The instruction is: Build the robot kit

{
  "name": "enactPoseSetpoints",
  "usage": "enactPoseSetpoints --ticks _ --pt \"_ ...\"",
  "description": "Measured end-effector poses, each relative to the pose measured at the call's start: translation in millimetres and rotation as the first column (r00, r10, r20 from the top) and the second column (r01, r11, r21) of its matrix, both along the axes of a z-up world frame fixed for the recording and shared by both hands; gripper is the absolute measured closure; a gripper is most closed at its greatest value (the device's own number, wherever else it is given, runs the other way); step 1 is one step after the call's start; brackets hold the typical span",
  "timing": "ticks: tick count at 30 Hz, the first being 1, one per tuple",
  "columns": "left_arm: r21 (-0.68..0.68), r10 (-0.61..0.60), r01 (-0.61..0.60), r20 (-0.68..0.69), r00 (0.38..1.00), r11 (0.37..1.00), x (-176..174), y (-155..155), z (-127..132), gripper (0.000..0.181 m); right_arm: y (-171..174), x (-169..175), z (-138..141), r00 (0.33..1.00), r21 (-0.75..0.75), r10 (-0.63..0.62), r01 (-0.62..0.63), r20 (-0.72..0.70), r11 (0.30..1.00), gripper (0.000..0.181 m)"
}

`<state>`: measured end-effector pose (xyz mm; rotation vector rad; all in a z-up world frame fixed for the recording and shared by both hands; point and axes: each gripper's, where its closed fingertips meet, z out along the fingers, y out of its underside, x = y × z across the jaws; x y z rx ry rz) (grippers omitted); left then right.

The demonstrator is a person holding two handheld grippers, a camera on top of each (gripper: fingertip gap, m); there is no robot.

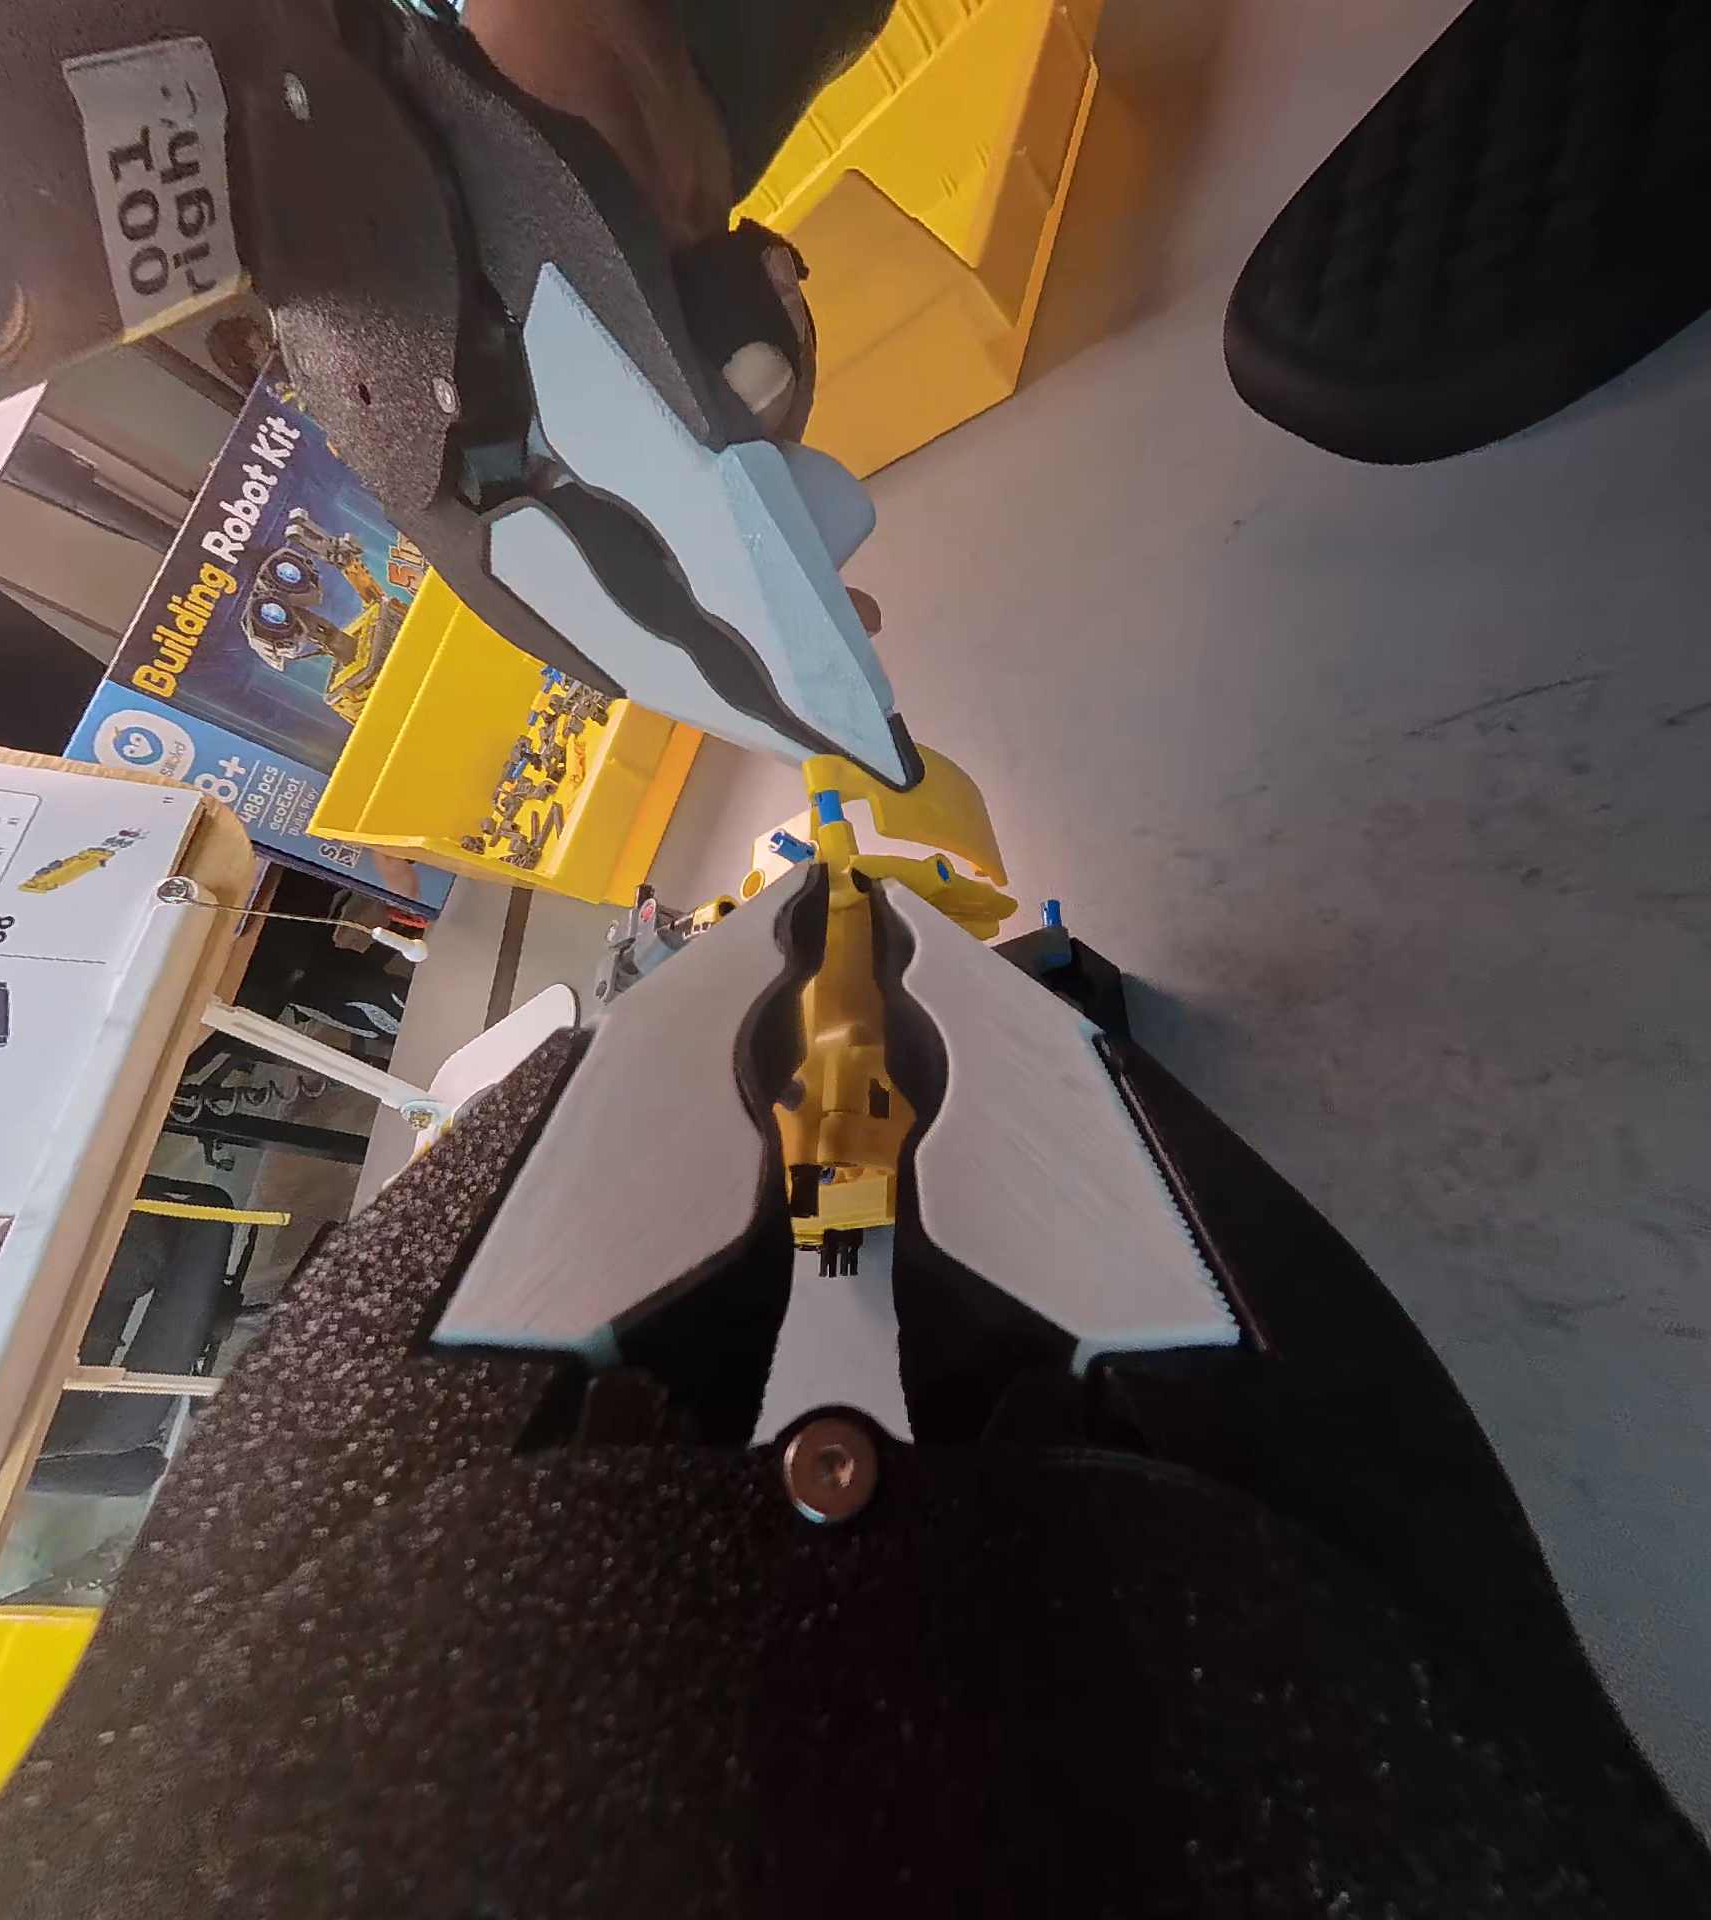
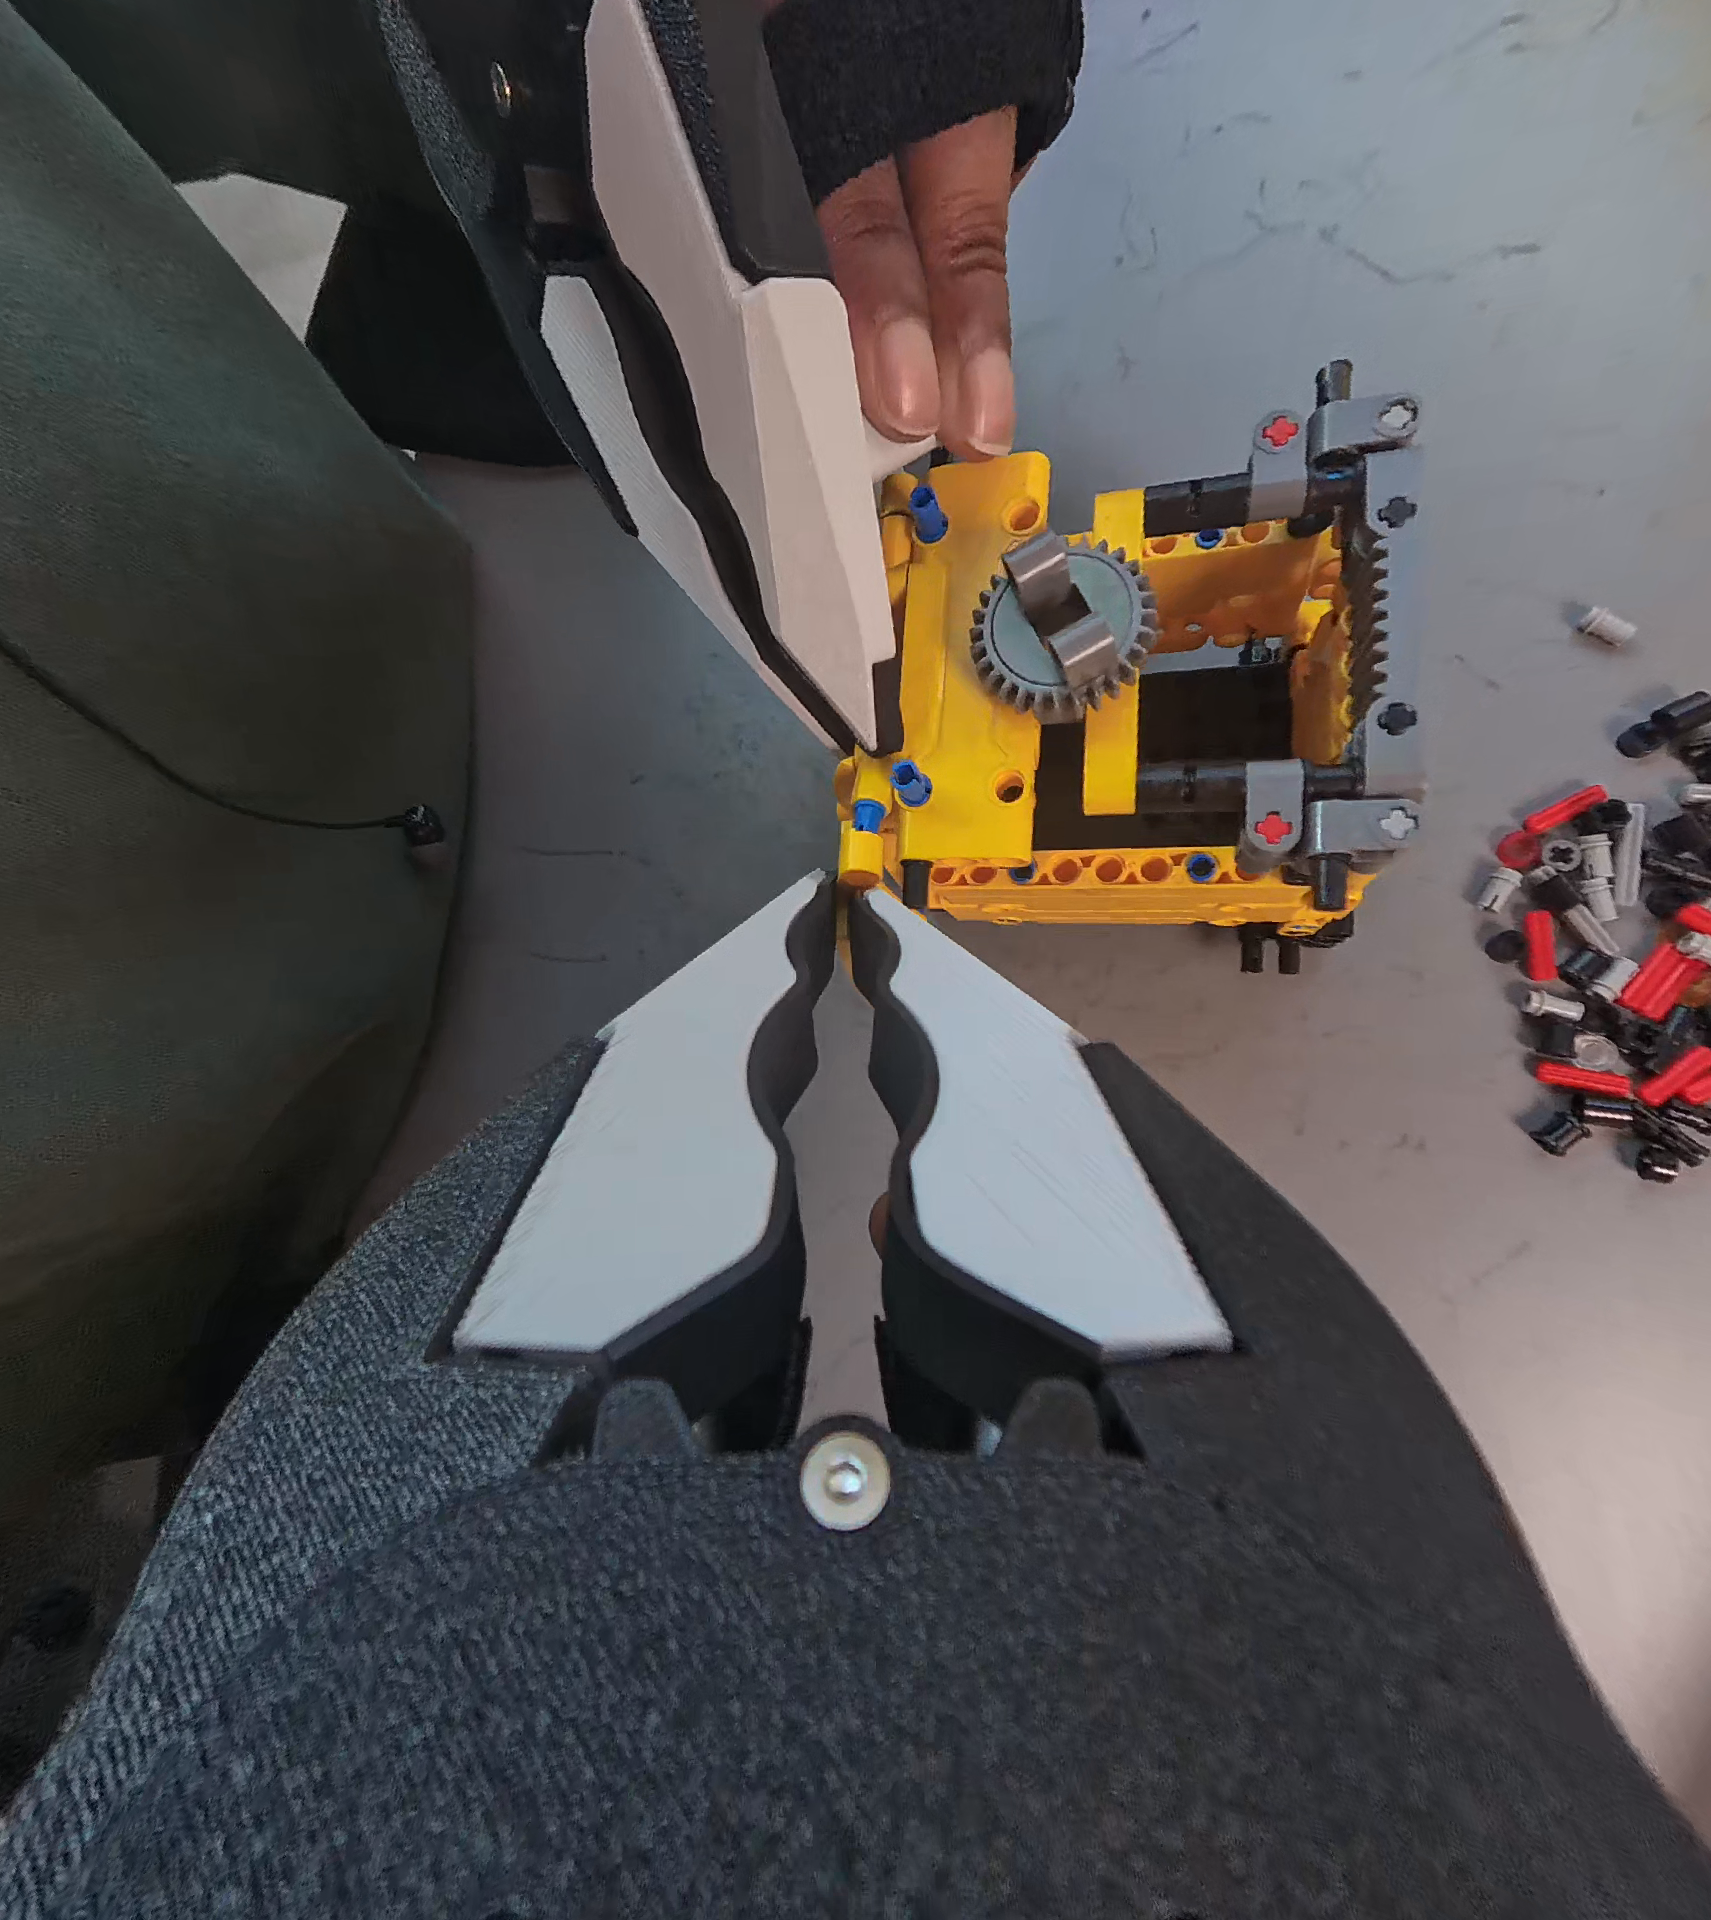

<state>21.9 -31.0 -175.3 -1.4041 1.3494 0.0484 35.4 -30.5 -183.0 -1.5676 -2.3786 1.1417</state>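
Left gripper (image 1: 838, 883) clamps yellow brick model (image 1: 846, 1049).

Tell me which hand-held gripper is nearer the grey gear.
Left. The left hand-held gripper clamps the yellow model at its edge beside the grey gear; the right hand-held gripper pinches the model's near corner, farther off.

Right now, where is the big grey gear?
In the right wrist view the gear sits right of centre, on top of the yellow model on the table, just right of the left claw and left of the loose parts.
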Motion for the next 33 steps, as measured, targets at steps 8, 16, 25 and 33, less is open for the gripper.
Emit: enactPoseSetpoints --ticks 8,16,25,33 --pt "-0.005 -0.013 0.013 0.016 1.000 1.000 2.5 2.3 0.4 0.177 2.6 0.6 -1.0 0.994 0.087 0.039 -0.048 0.102 0.995 0.181" --pt "-0.008 -0.019 0.019 0.003 1.000 1.000 -0.5 6.5 -0.5 0.175 3.3 -2.3 0.3 0.992 0.010 0.050 -0.051 0.117 0.999 0.180" --pt "-0.052 0.046 -0.040 0.121 0.992 0.998 -27.0 0.5 20.7 0.161 9.7 2.9 6.7 0.968 0.143 -0.170 0.198 -0.187 0.970 0.170" --pt "-0.386 0.217 -0.093 0.291 0.932 0.918 -67.6 -12.0 -9.8 0.138 11.0 6.3 13.9 0.717 0.078 -0.506 0.609 -0.479 0.789 0.170"
